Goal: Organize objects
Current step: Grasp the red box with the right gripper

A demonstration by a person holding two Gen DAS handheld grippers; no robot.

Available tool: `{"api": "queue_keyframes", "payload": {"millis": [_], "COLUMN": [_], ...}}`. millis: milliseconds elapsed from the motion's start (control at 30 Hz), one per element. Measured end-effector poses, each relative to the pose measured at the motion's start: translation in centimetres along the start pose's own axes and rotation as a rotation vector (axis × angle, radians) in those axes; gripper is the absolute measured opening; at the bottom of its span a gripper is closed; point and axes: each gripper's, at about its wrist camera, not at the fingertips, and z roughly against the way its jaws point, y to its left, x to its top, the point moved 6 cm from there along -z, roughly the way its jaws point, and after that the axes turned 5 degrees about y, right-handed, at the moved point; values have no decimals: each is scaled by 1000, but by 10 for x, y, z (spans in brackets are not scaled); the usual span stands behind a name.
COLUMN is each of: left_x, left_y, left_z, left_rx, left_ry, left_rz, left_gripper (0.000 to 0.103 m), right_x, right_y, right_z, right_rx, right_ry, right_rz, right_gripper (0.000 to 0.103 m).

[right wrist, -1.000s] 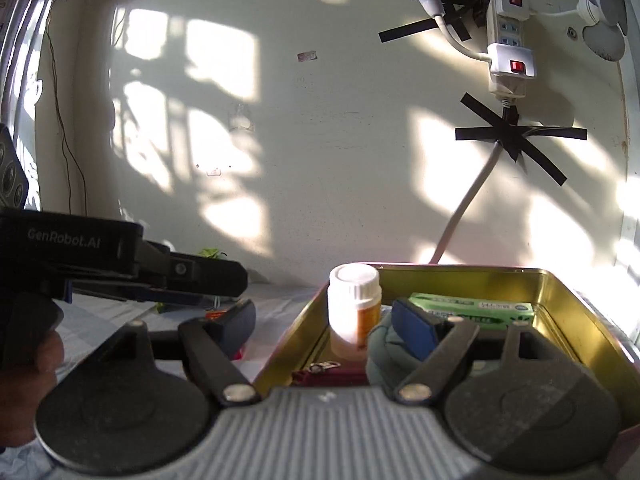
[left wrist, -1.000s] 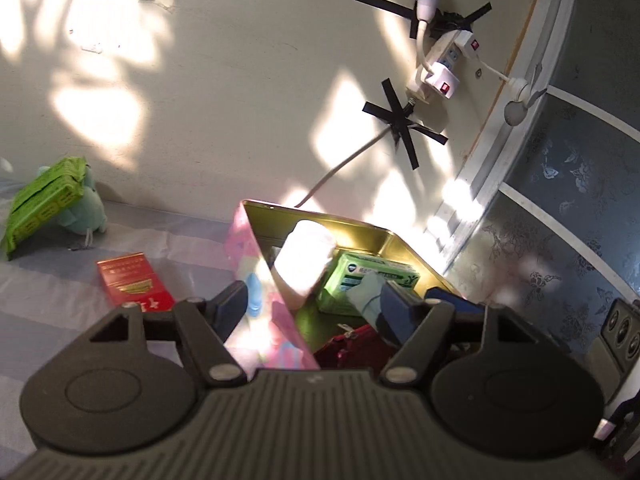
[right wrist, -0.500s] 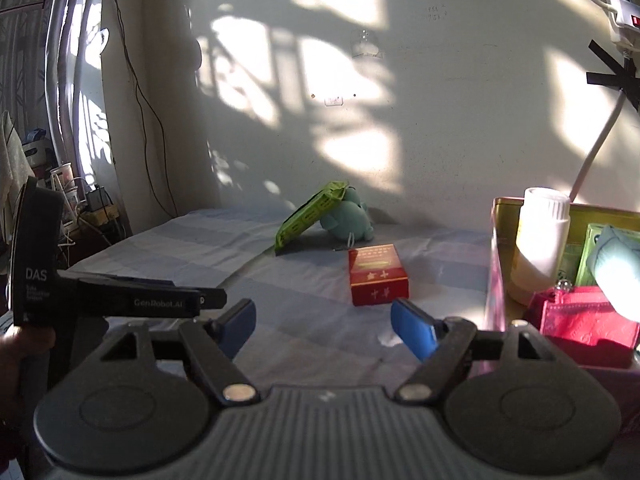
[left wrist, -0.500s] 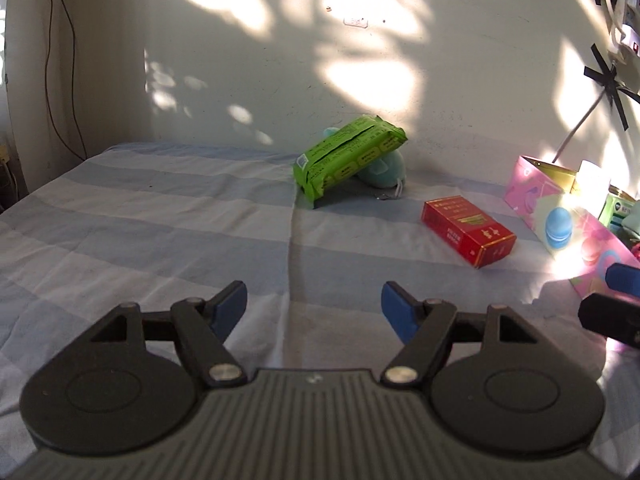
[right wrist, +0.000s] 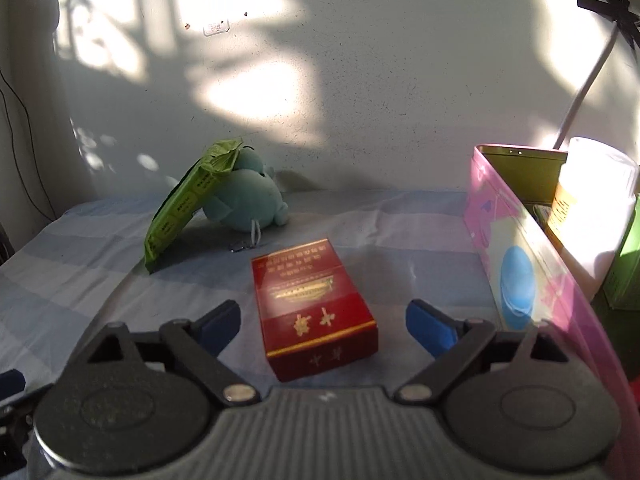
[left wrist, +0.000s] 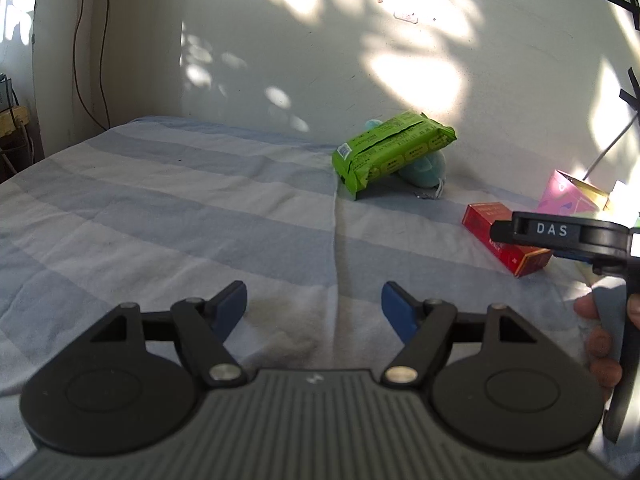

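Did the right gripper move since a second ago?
Yes. The right gripper swung left from over the tin to the red box, jaws opening.

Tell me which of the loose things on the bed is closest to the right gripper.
The red box, lying flat between the opening jaws of the right gripper, untouched. The green packet and the teal plush toy it leans on are farther back by the wall.

Both wrist views were aimed low across the striped bedsheet (left wrist: 200, 208) toward the wall — the right one closest to the red box (right wrist: 316, 312), which was shared with the left view (left wrist: 508, 248).
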Motion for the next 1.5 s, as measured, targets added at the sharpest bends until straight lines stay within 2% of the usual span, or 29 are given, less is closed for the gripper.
{"api": "queue_keyframes", "payload": {"millis": [33,67,133,200,233,267,400,500,633,667,733,800,833,933,1033,1133,1233,1267,1333,1367,1433,1500], "left_x": [0,0,0,0,0,0,2,2,2,2,2,0,-3,-16,-29,-32,-36,-39,-47,-52,-62,-66], "left_y": [0,1,1,1,1,2,2,3,3,2,-2,-11,-19,-46,-76,-92,-96,-96,-97,-98,-100,-103], "left_z": [0,0,0,0,1,1,0,0,1,2,8,14,18,33,52,60,58,56,51,50,52,58], "left_rx": [-2,-2,-2,-1,-1,-2,-10,-22,-51,-69,-107,-151,-190,-353,-471,-523,-565,-573,-590,-610,-671,-652], "left_ry": [2,3,3,2,2,2,4,6,3,-3,-27,-39,-31,18,34,49,96,117,172,201,237,219], "left_rz": [4,6,6,4,4,6,7,6,5,0,-17,-57,-81,-96,-143,-173,-161,-156,-151,-147,-123,-131], "left_gripper": [76,76,76,76,76,76,76,76,76,76,76,75,75,73,68,67,66,64,50,48,46,46], "right_x": [1,2,4,2,0,-2,-15,-39,-87,-100,-118,-131,-137,-153,-158,-151,-144,-146,-146,-146,-146,-145], "right_y": [0,1,3,9,13,16,22,31,31,26,12,-7,-22,-51,-60,-50,-32,-29,-21,-19,-17,-18], "right_z": [-7,-18,-23,-22,-20,-16,2,31,95,111,142,161,172,190,202,204,199,197,191,185,172,170], "right_rx": [-16,-22,-23,-48,-30,-19,32,121,323,370,390,372,356,329,325,353,328,318,315,307,282,279], "right_ry": [16,70,75,74,64,59,63,69,83,113,101,101,80,62,27,15,-2,-7,8,27,59,34], "right_rz": [4,1,18,61,86,102,150,255,430,448,464,416,360,236,148,139,225,253,263,264,259,254], "right_gripper": [93,94,93,77,63,59,58,58,57,58,59,74,85,79,78,78,77,77,74,73,68,66]}}
